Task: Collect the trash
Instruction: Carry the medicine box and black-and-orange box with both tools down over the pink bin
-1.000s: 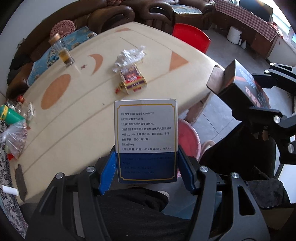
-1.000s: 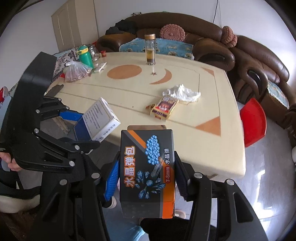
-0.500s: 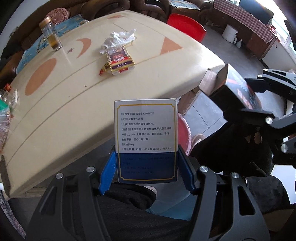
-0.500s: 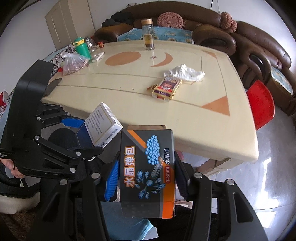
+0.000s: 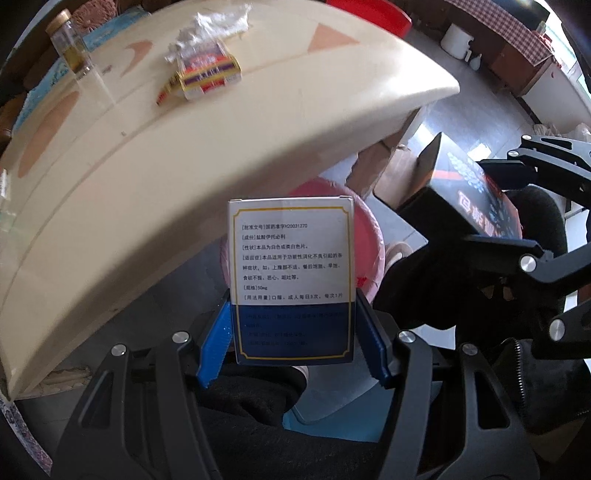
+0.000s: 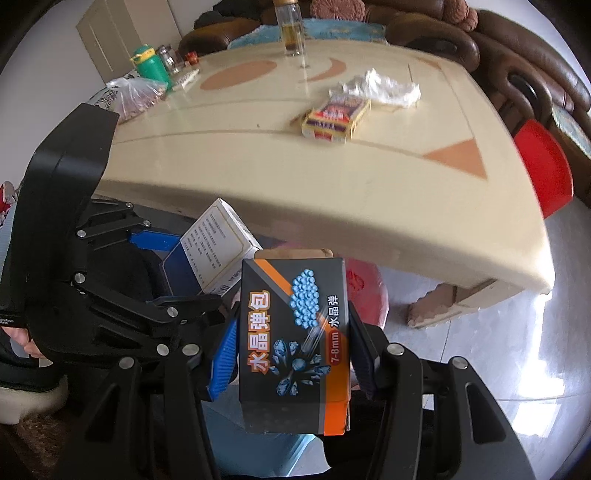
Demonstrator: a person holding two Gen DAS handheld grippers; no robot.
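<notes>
Left gripper [image 5: 293, 332] clamps a white-and-blue medicine box [image 5: 291, 266], upright. Right gripper [image 6: 291, 354] clamps a black-and-orange box [image 6: 293, 339]. Both are held off the tabletop [image 6: 332, 177] edge, above what looks like a pink bin [image 5: 365, 236]. On the tabletop: cigarette pack [image 6: 334, 118], crumpled tissue [image 6: 384, 86], glass bottle [image 6: 291, 27].

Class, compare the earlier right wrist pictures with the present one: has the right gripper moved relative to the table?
Yes. The right gripper, clamped on the black box, has sunk: the box now lies below the table edge.
</notes>
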